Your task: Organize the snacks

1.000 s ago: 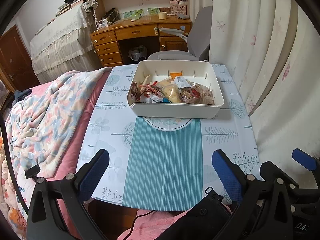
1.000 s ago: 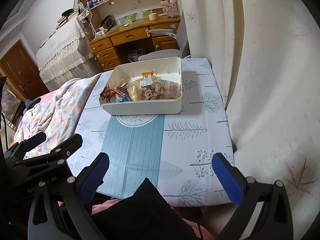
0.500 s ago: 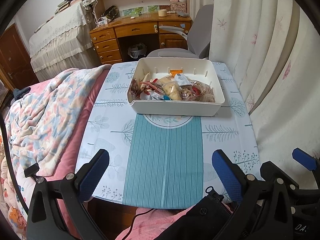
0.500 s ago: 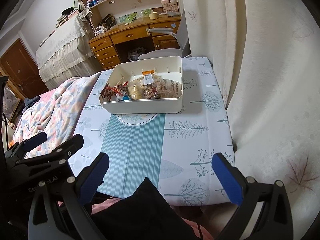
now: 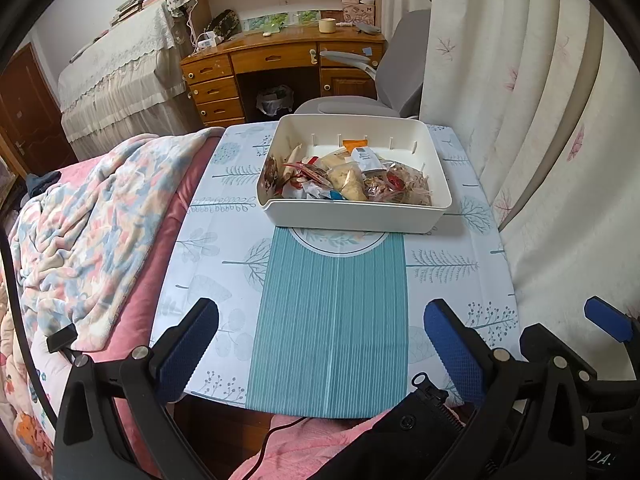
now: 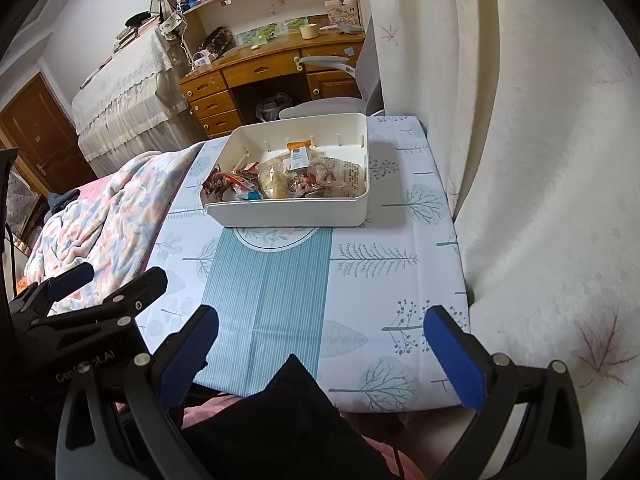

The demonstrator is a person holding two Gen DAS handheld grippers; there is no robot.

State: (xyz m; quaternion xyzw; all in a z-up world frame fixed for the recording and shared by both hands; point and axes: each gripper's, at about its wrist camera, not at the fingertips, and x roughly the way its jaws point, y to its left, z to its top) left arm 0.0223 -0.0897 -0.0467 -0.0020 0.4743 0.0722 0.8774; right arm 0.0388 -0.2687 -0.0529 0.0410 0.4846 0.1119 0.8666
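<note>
A cream plastic bin point(image 5: 352, 216) stands at the far end of a small table with a tree-print cloth point(image 5: 224, 264). Several snack packets point(image 5: 348, 178) lie heaped in it. The bin also shows in the right wrist view point(image 6: 296, 210), with the packets point(image 6: 288, 180) inside. My left gripper point(image 5: 320, 352) is open and empty, held over the table's near edge. My right gripper point(image 6: 320, 352) is open and empty beside it, to the right. Both are well short of the bin.
A bed with a floral blanket point(image 5: 80, 232) borders the table on the left. A white curtain point(image 5: 520, 100) hangs close along the right side. A grey chair point(image 5: 384, 92) and a wooden desk point(image 5: 272, 64) stand beyond the bin.
Both grippers have risen and drawn back slightly, so the bin sits a little lower in the views. Both stay open and empty.
</note>
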